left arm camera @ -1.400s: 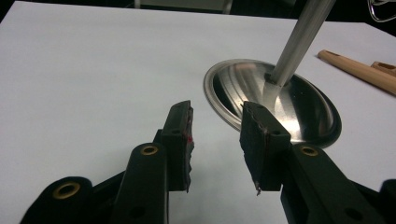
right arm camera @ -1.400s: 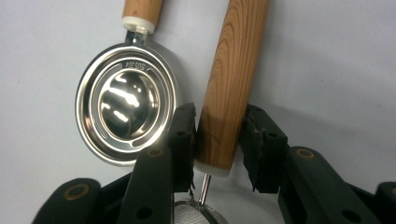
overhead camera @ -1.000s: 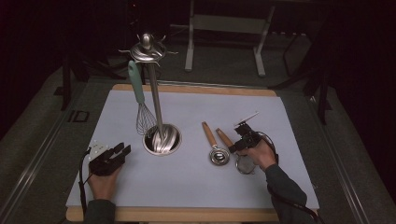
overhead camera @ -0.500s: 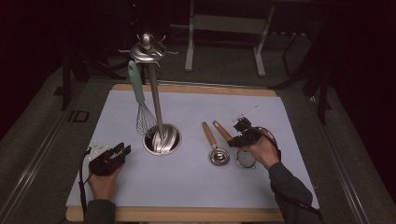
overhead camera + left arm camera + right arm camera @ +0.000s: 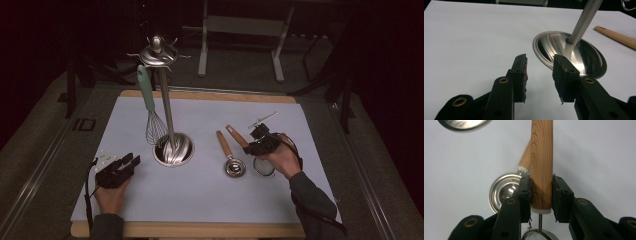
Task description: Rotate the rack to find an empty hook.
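no readable text, labels or numbers

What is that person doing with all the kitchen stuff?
A person holds a grabbing tool in each hand. The right tool is clamped on the wooden handle of a small strainer, held just above the white mat. A measuring spoon lies beside it. The left tool rests open and empty near the shiny base of a utensil stand, where a whisk hangs.

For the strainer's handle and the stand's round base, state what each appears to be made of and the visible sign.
Strainer handle: looks like wood, matte, with tan grain lines running along it. Stand base: probably polished metal, perhaps steel, since it mirrors the pole and shows bright highlights.
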`<state>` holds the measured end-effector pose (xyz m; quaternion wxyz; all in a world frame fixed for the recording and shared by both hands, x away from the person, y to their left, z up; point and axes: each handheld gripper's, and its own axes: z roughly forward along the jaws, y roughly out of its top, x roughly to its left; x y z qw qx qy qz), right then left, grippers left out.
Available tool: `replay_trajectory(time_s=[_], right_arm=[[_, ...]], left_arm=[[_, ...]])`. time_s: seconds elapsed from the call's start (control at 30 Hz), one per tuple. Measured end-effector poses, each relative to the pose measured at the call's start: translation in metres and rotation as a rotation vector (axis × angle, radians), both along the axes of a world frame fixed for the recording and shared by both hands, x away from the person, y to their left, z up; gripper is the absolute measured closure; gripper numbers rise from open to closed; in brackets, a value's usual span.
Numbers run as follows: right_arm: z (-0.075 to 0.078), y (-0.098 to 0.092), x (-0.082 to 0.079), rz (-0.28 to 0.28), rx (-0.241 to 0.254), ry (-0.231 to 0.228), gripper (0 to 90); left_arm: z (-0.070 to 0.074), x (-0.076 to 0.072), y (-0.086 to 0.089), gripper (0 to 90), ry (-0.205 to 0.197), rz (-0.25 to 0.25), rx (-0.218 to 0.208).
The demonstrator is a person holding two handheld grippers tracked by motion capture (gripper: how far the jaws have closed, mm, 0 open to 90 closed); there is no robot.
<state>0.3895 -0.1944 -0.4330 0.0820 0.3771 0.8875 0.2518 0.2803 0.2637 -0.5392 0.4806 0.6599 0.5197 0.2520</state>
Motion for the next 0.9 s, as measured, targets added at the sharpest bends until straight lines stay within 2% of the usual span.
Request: replay_trajectory(time_s=[0.17, 0.4, 0.8, 0.9], right_arm=[[0.005, 0.0, -0.001, 0.045, 0.021, -0.046, 70.8], [0.008, 0.002, -0.002, 0.075, 0.026, -0.072, 70.8], [0.013, 0.007, -0.004, 0.107, 0.067, -0.118, 70.8], [0.013, 0.008, -0.004, 0.118, 0.077, -0.117, 70.8]], left_arm=[[0.0, 0.0, -0.001, 64.1, 0.003, 0.0, 0.004], [0.0, 0.001, -0.001, 64.1, 0.008, -0.003, 0.007], [0.0, 0.001, -0.001, 64.0, 0.008, -0.003, 0.007], [0.0, 0.001, -0.001, 64.0, 0.008, -0.003, 0.007]])
